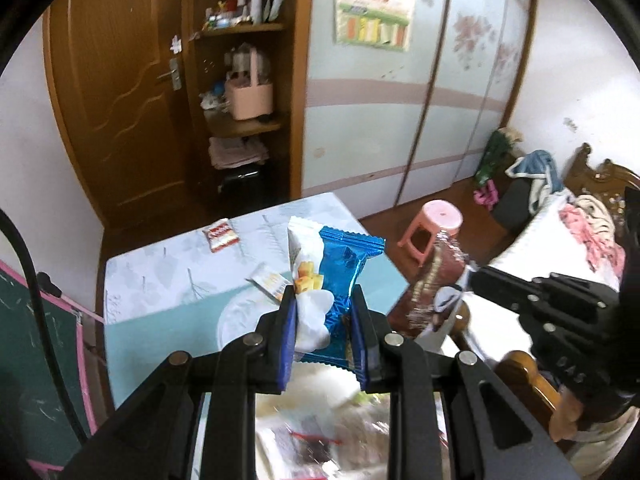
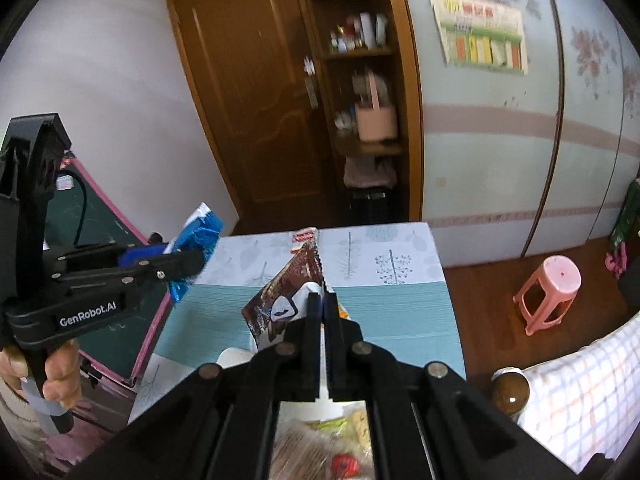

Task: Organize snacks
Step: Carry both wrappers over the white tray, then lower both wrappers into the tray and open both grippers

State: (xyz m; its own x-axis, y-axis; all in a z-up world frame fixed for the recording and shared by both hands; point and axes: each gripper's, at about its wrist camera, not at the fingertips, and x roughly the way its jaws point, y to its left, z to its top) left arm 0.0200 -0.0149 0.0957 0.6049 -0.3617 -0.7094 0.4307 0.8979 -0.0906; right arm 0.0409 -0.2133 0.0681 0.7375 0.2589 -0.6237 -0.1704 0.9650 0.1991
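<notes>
Left gripper (image 1: pixel 324 312) clamps blue-and-white foil snack packet (image 1: pixel 340 272), long axis upright at frame centre; right gripper (image 2: pixel 322 312) pinches brown foil snack packet (image 2: pixel 288 292), tilted; both above table (image 2: pixel 400 308).

Both fisheye views look forward and slightly down from above the near edge of the pale blue leaf-patterned desk (image 1: pixel 168 280), toward the far brown wooden door (image 1: pixel 120 100) and open wooden shelf (image 1: pixel 244 128). The left view sits left, catching the right gripper (image 1: pixel 448 300) at its right; the right view shows the left gripper (image 2: pixel 188 260) at its left. Both share the pink plastic stool (image 2: pixel 550 292).
</notes>
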